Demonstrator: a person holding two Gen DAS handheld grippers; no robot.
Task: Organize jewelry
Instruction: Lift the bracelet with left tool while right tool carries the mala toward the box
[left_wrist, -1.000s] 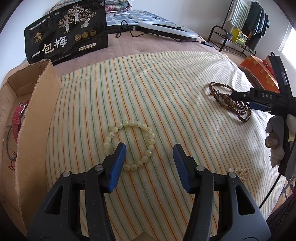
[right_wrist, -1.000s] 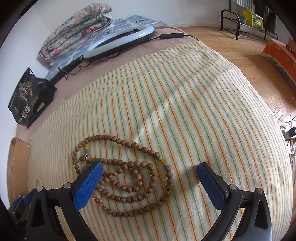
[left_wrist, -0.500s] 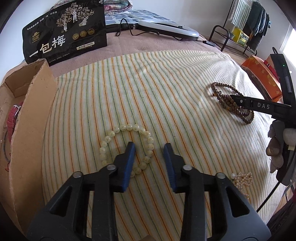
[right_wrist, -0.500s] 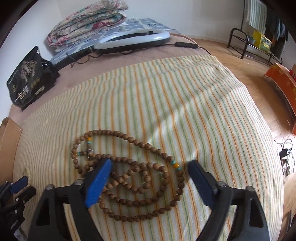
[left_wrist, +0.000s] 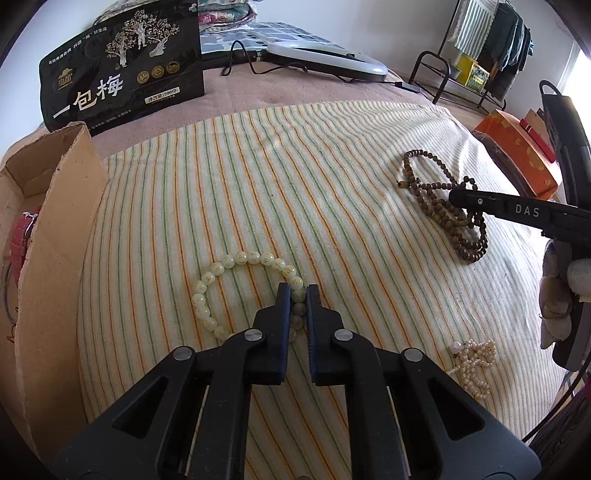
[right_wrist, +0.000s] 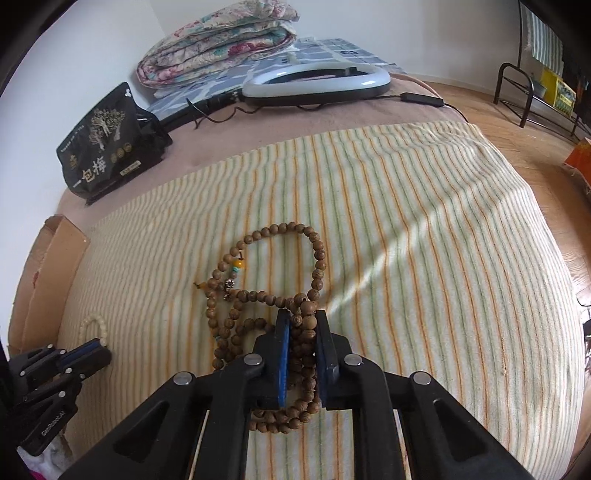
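A pale green bead bracelet (left_wrist: 236, 260) lies on the striped cloth (left_wrist: 295, 177). My left gripper (left_wrist: 297, 295) is shut on its right side, with beads pinched between the pads. A long brown wooden bead necklace (right_wrist: 273, 236) lies bunched on the cloth further right. My right gripper (right_wrist: 302, 317) is shut on its strands. The necklace also shows in the left wrist view (left_wrist: 436, 199), with the right gripper (left_wrist: 458, 195) on it. A small pearl bracelet (left_wrist: 474, 360) lies near the cloth's front right.
An open cardboard box (left_wrist: 51, 206) stands at the left with a red item (left_wrist: 20, 236) inside. A black snack bag (left_wrist: 122, 70) and a white ring light (left_wrist: 325, 61) sit at the back. An orange box (left_wrist: 517, 155) is on the right, folded quilts (right_wrist: 218, 48) behind.
Both grippers have closed from open: the left onto the pale green bracelet, the right onto the wooden necklace, whose strands have bunched together between its pads.
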